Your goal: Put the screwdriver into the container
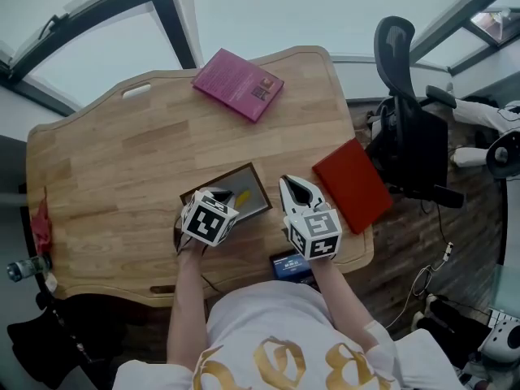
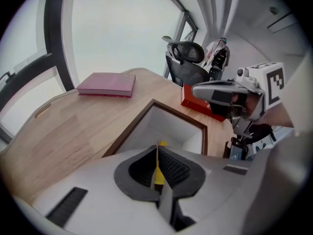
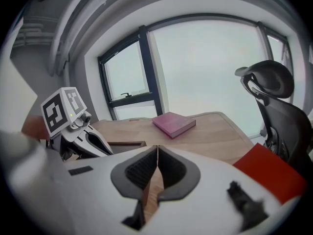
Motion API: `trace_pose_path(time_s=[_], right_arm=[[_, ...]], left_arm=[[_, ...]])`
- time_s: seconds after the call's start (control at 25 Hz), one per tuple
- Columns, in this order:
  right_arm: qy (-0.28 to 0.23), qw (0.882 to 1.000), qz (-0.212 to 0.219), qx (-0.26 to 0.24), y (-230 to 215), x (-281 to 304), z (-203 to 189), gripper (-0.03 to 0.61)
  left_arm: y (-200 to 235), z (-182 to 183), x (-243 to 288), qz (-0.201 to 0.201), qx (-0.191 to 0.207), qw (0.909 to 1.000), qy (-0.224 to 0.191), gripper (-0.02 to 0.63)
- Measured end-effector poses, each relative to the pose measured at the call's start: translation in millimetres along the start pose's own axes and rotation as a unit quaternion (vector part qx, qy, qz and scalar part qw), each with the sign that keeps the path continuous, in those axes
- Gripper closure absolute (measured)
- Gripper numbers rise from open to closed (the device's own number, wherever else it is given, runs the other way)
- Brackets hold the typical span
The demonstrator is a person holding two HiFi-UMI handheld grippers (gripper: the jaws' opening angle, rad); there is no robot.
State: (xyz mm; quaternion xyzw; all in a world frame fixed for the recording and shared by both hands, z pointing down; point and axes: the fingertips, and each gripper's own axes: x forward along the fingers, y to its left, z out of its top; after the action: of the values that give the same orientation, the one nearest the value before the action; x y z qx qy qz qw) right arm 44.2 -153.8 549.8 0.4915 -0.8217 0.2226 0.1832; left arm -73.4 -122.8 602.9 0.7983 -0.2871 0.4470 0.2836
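The container [image 1: 262, 192] is a shallow brown-rimmed tray with a grey inside, at the near middle of the wooden table [image 1: 122, 169]. My left gripper [image 1: 230, 201] reaches over it, shut on the yellow screwdriver [image 1: 242, 195]. In the left gripper view the screwdriver [image 2: 161, 145] shows as a yellow strip between the shut jaws of the left gripper [image 2: 157, 155], above the container [image 2: 168, 109]. My right gripper [image 1: 292, 184] hovers just right of the tray, shut and empty. The right gripper [image 3: 157, 153] shows only wood through its slit.
A pink book [image 1: 238, 84] lies at the far side of the table and a red book [image 1: 352, 184] at its right edge. A black office chair [image 1: 410, 128] stands beyond the right edge. A dark blue device [image 1: 288, 265] sits at the near edge.
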Motion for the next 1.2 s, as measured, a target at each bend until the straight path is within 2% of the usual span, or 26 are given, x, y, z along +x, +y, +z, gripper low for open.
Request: trace_pose_path(time_s=[0.48, 0.64, 0.72, 0.92, 1.2], right_arm=[[-0.026, 0.999, 0.009, -0.015, 17, -26, 11, 0.546], [-0.035, 0.999, 0.015, -0.024, 27, -36, 13, 0.546], [-0.039, 0.999, 0.016, -0.026, 30, -42, 14, 0.547], [-0.052, 0.998, 0.017, -0.033, 37, -56, 18, 0.546], [-0.066, 0.997, 0.02, -0.042, 48, -76, 20, 0.547]], left_arm=[[-9, -4, -30, 0.037, -0.028, 0.9977, -0.05, 0.597], [-11, -2, -45, 0.057, -0.038, 0.9938, -0.087, 0.597], [-12, 2, -55, 0.065, -0.048, 0.9896, -0.119, 0.6], [-21, 10, -82, 0.039, -0.095, 0.9721, -0.211, 0.6], [-23, 13, -122, 0.084, -0.092, 0.9473, -0.295, 0.6]])
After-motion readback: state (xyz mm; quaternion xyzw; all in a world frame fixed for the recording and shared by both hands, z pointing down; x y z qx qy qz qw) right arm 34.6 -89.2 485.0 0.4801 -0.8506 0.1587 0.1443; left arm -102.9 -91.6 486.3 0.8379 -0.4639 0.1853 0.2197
